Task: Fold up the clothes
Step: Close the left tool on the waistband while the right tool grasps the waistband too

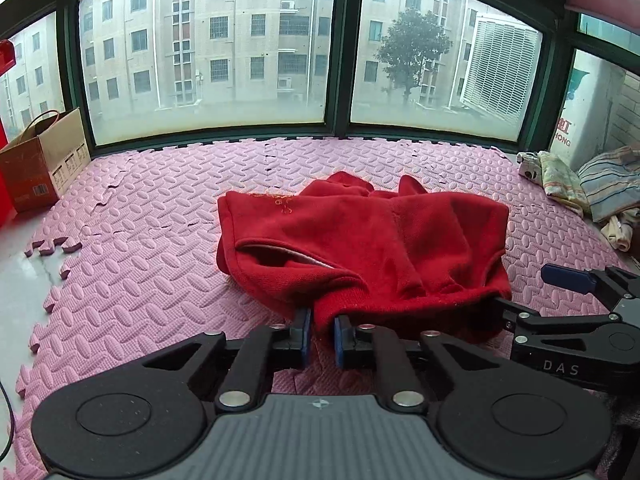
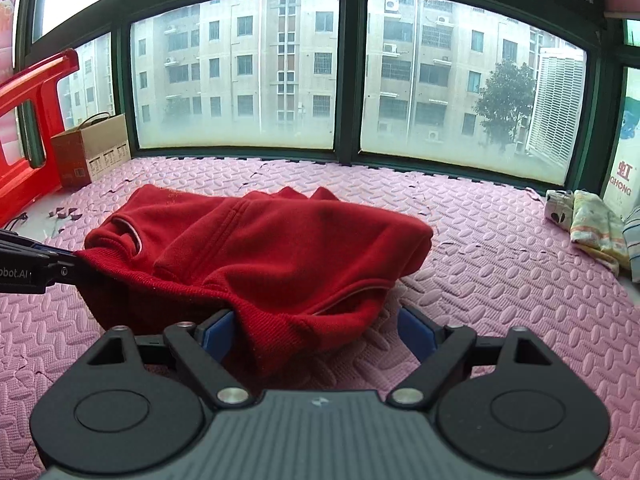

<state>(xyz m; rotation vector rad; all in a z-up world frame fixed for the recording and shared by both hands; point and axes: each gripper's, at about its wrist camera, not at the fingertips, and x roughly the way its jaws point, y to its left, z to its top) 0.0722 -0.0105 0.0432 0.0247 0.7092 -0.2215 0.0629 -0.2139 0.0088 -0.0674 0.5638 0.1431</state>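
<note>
Red sweater (image 1: 360, 240) lies bunched on the pink foam mat (image 1: 160, 208), near edge lifted slightly. Left gripper (image 1: 322, 330): fingers clamped on a fold of the near hem. Right gripper (image 2: 316, 332): fingers spread wide apart, hem draped over the left finger (image 2: 218, 334), nothing pinched. Cardboard box (image 1: 44, 160) sits far left under the window (image 1: 208, 44). Small pile of folded clothes (image 1: 592, 196) at the mat's right edge.
</note>
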